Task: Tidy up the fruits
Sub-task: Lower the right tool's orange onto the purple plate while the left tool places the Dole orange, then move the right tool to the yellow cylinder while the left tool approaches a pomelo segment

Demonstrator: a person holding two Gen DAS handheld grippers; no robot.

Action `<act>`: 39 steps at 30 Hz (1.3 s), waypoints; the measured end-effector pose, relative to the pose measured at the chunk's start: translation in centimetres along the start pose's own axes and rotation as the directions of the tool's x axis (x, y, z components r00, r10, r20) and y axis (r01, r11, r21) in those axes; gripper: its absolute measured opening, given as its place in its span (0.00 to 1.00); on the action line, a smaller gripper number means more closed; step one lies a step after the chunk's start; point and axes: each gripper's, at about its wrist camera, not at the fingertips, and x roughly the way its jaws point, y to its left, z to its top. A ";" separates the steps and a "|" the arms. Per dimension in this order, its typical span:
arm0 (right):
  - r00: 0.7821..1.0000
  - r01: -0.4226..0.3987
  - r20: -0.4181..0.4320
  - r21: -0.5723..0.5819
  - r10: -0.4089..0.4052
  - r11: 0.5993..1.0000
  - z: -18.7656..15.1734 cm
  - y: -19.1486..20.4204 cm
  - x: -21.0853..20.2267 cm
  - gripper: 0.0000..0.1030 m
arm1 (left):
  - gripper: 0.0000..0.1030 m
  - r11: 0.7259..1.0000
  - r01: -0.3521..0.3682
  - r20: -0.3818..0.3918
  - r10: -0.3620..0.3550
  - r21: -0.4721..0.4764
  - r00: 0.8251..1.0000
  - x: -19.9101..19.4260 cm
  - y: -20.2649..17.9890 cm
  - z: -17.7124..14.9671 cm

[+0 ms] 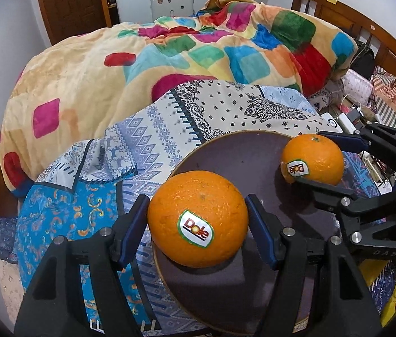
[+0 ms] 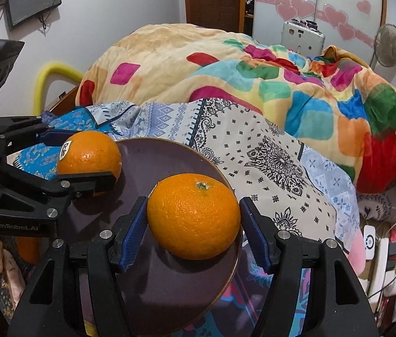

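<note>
Two oranges with Dole stickers rest on a dark purple plate (image 1: pixel 242 157) that lies on patterned cloth on a bed. In the left wrist view my left gripper (image 1: pixel 198 221) has its blue pads on either side of the near orange (image 1: pixel 198 219), with thin gaps showing. The right gripper (image 1: pixel 310 160) brackets the far orange (image 1: pixel 313 163). In the right wrist view my right gripper (image 2: pixel 192 221) flanks its orange (image 2: pixel 193 216) with small gaps at both pads, above the plate (image 2: pixel 169 157). The left gripper (image 2: pixel 85 160) there surrounds the other orange (image 2: pixel 88 157).
A colourful blanket (image 1: pixel 169 56) is heaped behind the plate. A wooden headboard (image 1: pixel 338 8) and clutter with chargers and cables (image 2: pixel 380 247) lie to the right. A yellow tube (image 2: pixel 54 70) and a wall screen (image 2: pixel 32 0) are on the left.
</note>
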 end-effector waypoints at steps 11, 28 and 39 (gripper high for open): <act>0.999 -0.005 0.054 -0.024 0.006 1.000 -0.4 0.5 -2.5 0.66 | 0.77 0.999 0.006 0.070 -0.004 -0.032 0.998 -3.5 0.7 0.0; 0.988 0.067 0.143 -0.069 -0.057 0.995 -5.1 2.2 -10.2 0.69 | 0.91 0.995 -0.087 0.174 0.095 -0.050 0.980 -13.1 2.0 -8.5; 0.990 0.045 0.135 -0.072 -0.035 0.996 -9.8 3.7 -11.8 0.72 | 0.92 0.988 -0.115 0.101 0.125 -0.100 0.987 -13.8 2.5 -16.7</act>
